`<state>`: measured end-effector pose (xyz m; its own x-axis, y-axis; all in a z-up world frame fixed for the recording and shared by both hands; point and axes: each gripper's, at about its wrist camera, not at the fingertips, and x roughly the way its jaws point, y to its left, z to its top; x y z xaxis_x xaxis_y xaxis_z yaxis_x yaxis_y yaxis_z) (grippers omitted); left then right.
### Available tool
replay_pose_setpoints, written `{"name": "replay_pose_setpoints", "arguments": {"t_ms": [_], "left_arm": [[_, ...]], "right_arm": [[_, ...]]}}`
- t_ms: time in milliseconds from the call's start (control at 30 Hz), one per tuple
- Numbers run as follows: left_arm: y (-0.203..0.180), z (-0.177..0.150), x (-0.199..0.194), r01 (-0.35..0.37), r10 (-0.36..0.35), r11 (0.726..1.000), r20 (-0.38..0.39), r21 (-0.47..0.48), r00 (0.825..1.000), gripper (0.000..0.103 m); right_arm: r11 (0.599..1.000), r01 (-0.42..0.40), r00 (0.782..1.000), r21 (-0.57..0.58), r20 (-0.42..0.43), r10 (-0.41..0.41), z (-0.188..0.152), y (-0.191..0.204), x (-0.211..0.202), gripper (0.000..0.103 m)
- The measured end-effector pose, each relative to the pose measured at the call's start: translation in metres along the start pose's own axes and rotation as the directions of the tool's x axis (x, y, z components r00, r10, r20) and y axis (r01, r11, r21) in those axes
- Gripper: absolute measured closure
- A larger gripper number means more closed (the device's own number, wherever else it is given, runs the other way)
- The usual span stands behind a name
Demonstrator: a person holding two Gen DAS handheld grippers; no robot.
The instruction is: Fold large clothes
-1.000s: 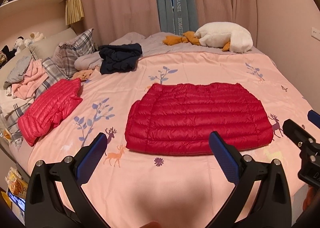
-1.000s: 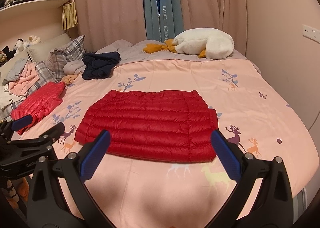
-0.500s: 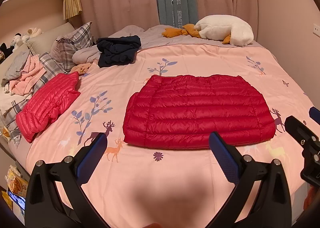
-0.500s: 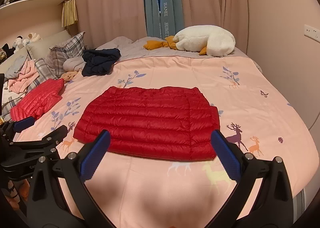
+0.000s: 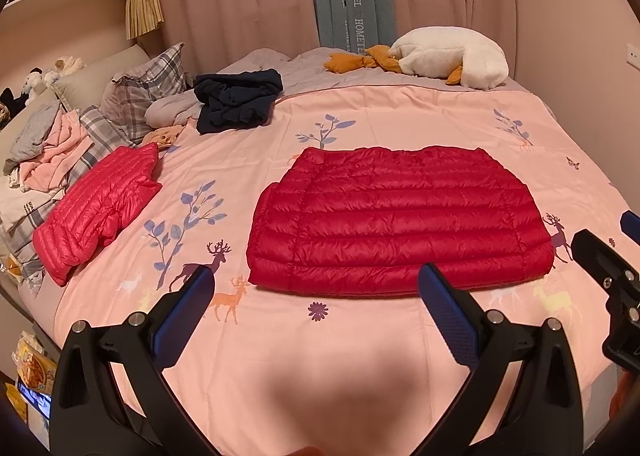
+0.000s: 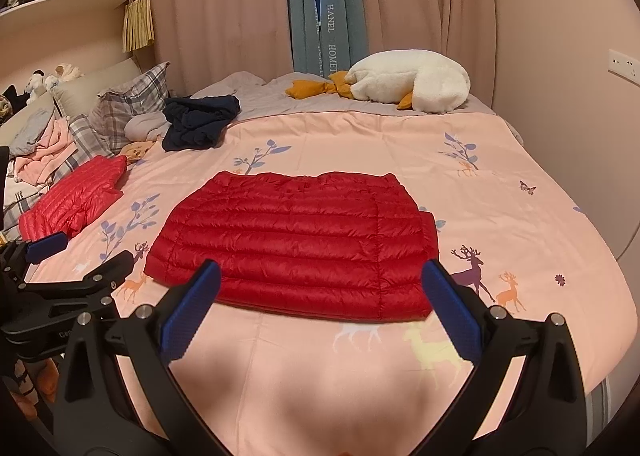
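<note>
My red puffy jacket [image 5: 396,216] lies flat on the bed, folded into a wide shape, just ahead of my tools. Another pink-red puffy jacket [image 5: 96,208], maybe folded too, lies far off to my left.

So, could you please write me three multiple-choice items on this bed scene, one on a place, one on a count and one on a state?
1. Where does the dark navy garment lie?
A. on top of the red down jacket
B. at the far left of the bed, near the plaid pillow
C. on the white goose plush

2. How many red quilted jackets lie on the bed?
A. one
B. two
C. four

3. How do the two grippers stand?
A. both open and empty
B. both shut on the jacket
C. left shut, right open

Answers: 1 B, it sits beside the plaid pillow. 2 B, the red down jacket in the middle and a lighter red jacket at left. 3 A, the left gripper and right gripper gape over the bedspread.
</note>
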<state>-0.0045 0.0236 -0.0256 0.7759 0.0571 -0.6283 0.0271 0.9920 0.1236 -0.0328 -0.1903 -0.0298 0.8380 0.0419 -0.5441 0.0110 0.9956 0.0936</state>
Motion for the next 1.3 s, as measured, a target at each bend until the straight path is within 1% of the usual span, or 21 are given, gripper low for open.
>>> {"name": "replay_pose_setpoints", "arguments": {"t_ms": [1300], "left_arm": [[-0.0023,0.0006,-0.0010,-0.003,0.003,1.000,0.001,0.001,1.000,0.001]], "right_arm": [[1.000,0.001,1.000,-0.001,-0.004,-0.001,-0.0018,0.0015,0.0015,0.002]]}}
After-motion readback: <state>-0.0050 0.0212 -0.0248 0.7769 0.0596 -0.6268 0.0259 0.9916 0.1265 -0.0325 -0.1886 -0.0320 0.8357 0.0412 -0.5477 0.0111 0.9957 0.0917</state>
